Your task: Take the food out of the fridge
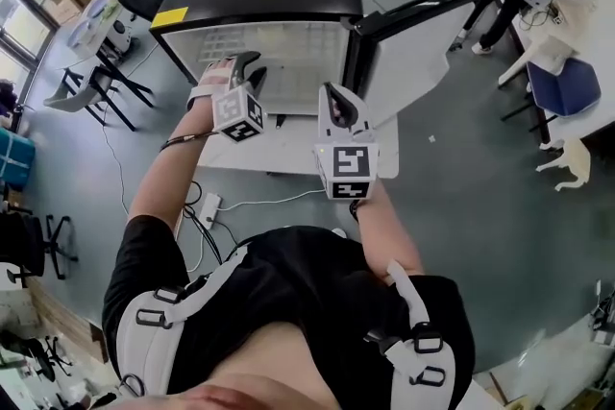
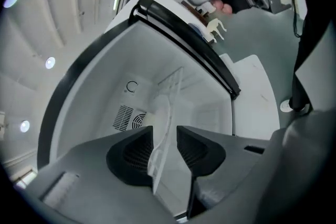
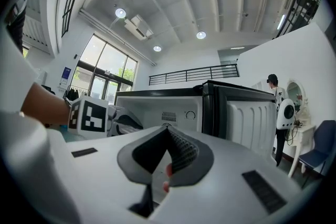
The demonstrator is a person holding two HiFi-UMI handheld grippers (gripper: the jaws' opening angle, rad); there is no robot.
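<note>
My left gripper [image 2: 165, 132] has its jaws apart with nothing pressed between them, and it is aimed into the open fridge [image 2: 94, 113]. Straight ahead past the gap, the shelf [image 2: 170, 86] runs edge-on away from me. A pale rounded shape [image 2: 157, 115] lies against it, perhaps the food; I cannot tell. My right gripper [image 3: 168, 132], jaws together and empty, sits farther back, so the left is nearer.

- the left gripper [image 2: 164, 139]: pale grey shell, with dark ribbed pads [image 2: 137, 157] lining the jaws
- the right gripper [image 3: 167, 134]: white shell, with a black-and-white marker cube [image 1: 348, 170] behind the jaws
- the person: black shirt [image 1: 307, 288], white harness straps [image 1: 154, 331]
</note>
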